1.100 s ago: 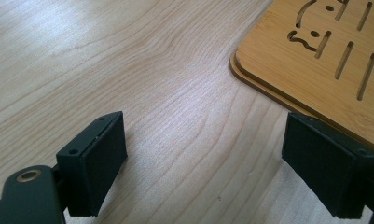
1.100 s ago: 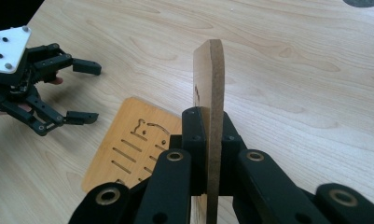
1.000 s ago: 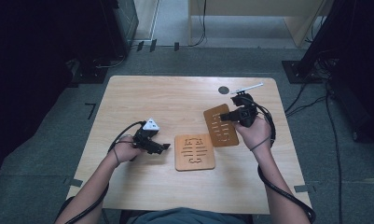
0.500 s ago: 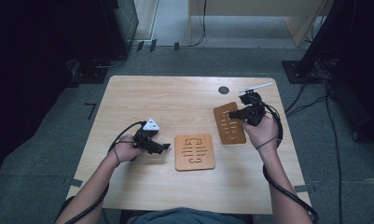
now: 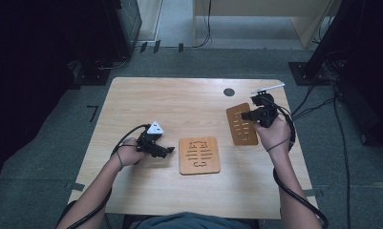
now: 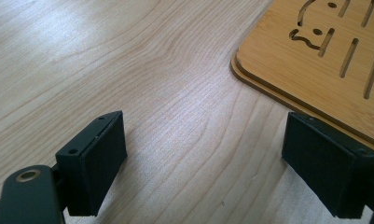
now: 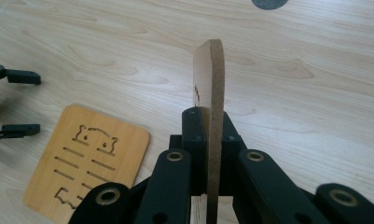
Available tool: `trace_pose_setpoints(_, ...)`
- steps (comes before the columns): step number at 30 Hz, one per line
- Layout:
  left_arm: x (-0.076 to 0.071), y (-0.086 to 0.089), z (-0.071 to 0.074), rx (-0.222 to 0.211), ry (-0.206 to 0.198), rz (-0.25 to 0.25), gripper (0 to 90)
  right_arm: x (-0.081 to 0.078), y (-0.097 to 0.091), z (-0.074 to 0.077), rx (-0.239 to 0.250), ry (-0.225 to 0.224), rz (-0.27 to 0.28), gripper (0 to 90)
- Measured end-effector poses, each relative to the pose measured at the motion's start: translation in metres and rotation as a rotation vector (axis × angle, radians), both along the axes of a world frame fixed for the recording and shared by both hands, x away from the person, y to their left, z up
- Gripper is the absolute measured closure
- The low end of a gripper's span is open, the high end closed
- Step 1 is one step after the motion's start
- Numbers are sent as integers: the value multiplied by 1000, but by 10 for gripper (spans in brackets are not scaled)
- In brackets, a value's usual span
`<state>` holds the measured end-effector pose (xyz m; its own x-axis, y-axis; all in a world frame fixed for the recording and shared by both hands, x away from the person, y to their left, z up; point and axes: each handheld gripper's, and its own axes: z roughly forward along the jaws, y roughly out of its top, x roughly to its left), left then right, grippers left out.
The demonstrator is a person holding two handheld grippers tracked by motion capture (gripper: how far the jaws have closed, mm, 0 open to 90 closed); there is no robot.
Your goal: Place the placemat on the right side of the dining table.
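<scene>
My right gripper clamped on edge of wooden trivet, board held on edge above table, 2 o'clock sector. Second trivet flat at centre. My left gripper open, empty, at its 9 o'clock. Judge board thin, stiff, light, smooth-faced; may pivot between pads. Best hold: mid-edge, clear of slots.

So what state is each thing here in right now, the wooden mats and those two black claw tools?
Held wooden mat: clamped on edge between the right gripper's pads, lifted off the table.
Second wooden mat: lying flat on the table, untouched.
Right gripper: shut on the held mat.
Left gripper: open, nothing between its jaws, low over the table beside the flat mat.
Pen: lying loose at the table's far right edge.
</scene>
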<state>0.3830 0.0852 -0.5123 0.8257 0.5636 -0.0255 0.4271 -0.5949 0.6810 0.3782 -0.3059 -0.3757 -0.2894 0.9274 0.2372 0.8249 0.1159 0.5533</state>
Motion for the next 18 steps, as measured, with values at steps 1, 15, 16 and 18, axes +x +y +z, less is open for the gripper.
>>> trace_pose_setpoints(1,0,0,0,0,-1,0,128,0,-1,0,-3,0,-5,876)
trace_pose_setpoints(15,-1,-1,-1,6,-13,-5,127,1,-17,1,-18,-3,-52,875)
trace_pose_setpoints(16,-1,-1,-1,6,-13,-6,127,1,-18,1,-24,-3,-54,876)
trace_pose_setpoints(18,-1,-1,-1,7,-14,-7,127,1,-21,0,-29,-6,-63,876)
